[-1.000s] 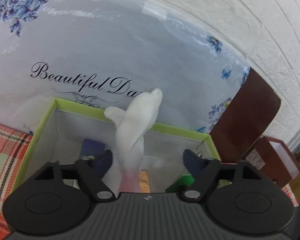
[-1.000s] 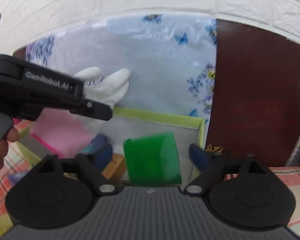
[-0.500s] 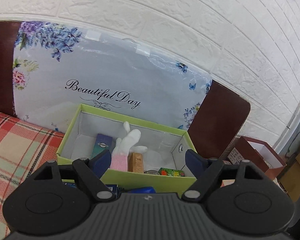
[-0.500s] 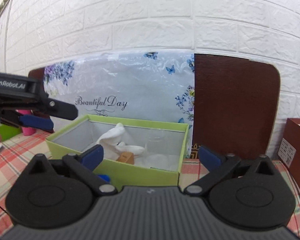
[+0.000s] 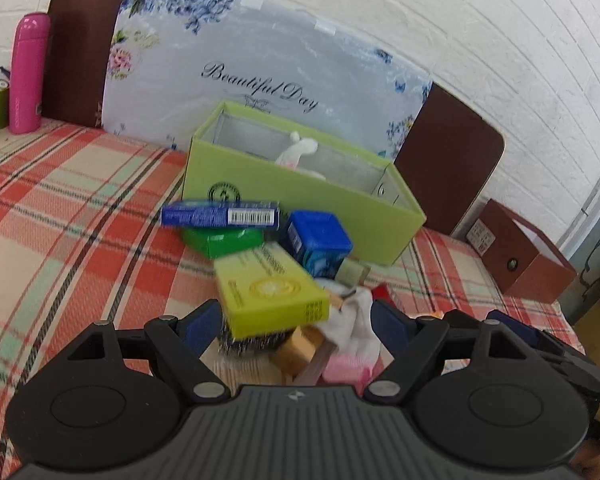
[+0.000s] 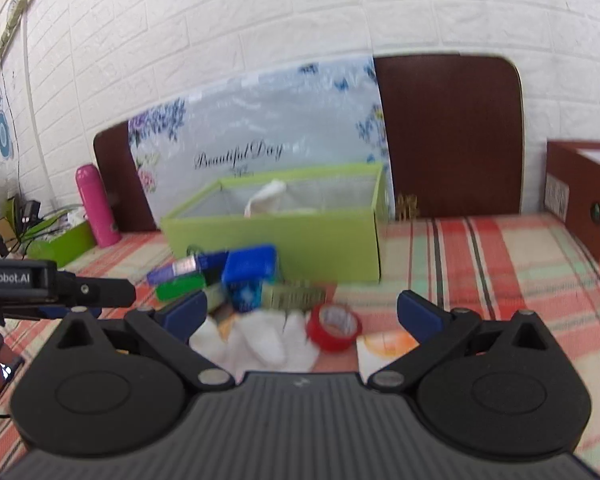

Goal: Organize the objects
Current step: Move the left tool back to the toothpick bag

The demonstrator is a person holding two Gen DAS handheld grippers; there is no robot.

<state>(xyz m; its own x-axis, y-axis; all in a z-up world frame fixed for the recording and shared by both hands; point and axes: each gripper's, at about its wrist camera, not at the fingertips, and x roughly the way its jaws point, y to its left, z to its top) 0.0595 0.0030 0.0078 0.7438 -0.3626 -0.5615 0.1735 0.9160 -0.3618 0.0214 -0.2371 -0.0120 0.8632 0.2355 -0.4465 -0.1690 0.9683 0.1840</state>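
Observation:
A lime green open box [image 5: 300, 196] [image 6: 276, 236] stands on the plaid cloth with a white glove [image 5: 298, 150] [image 6: 266, 198] sticking up inside. In front lies a pile: a long blue carton [image 5: 220, 213], a green box [image 5: 222, 240], a blue box [image 5: 316, 240] [image 6: 250, 270], a yellow-green carton [image 5: 268, 290], a white and pink glove [image 5: 354, 336] [image 6: 260, 340] and red tape [image 6: 334, 326]. My left gripper [image 5: 296, 318] is open and empty over the pile. My right gripper [image 6: 302, 312] is open and empty, just behind the pile.
A floral board reading "Beautiful Day" [image 5: 260, 84] and brown boards [image 6: 448, 132] lean on the brick wall. A pink bottle [image 5: 26, 74] stands at far left. A brown box [image 5: 528, 254] sits at right. An orange card [image 6: 384, 346] lies near the tape.
Both grippers have pulled back from the green box and lowered toward the pile. The white glove that my left gripper held now rests in the box; a green item left the right gripper.

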